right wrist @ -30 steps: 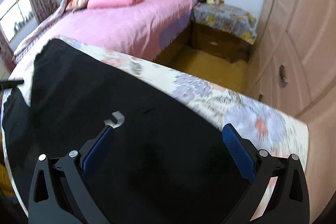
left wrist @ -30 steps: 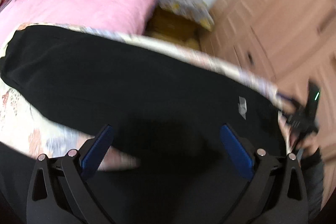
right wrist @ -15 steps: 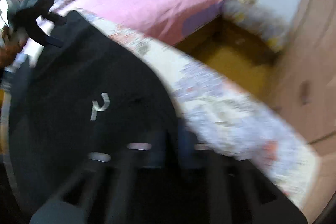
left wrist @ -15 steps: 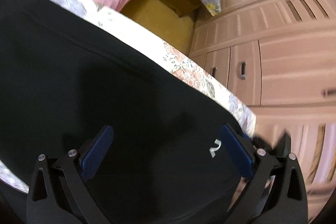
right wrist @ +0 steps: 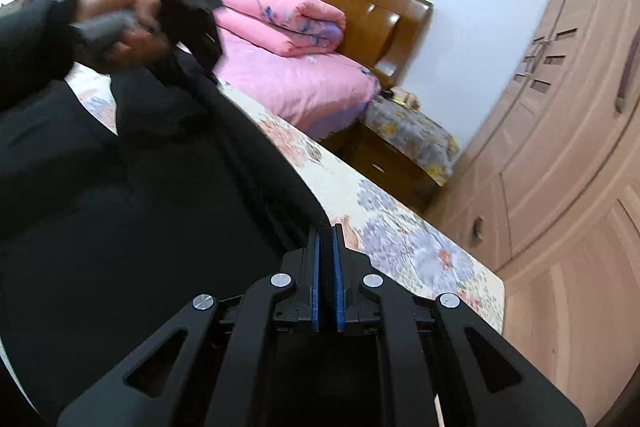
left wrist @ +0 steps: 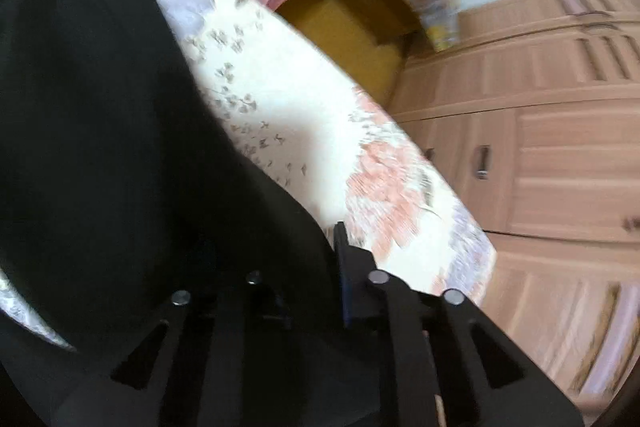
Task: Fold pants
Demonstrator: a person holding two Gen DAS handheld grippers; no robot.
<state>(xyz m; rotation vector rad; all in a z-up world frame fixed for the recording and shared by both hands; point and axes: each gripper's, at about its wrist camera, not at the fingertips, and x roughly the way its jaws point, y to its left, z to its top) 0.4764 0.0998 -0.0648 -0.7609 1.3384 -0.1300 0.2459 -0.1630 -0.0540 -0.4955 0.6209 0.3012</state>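
The black pants (right wrist: 152, 211) lie across the floral-covered bed (right wrist: 404, 239), filling the views from 12 to 7 o'clock. Both tongs are clamped on the fabric edge: the right tongs (right wrist: 327, 259) pinch it between blue pads, the left tongs (left wrist: 304, 267) grip it too. To fold cleanly, probably lift both corners evenly and keep the edge taut. Only the right view shows the person's hand (right wrist: 120, 27) at 10 o'clock.
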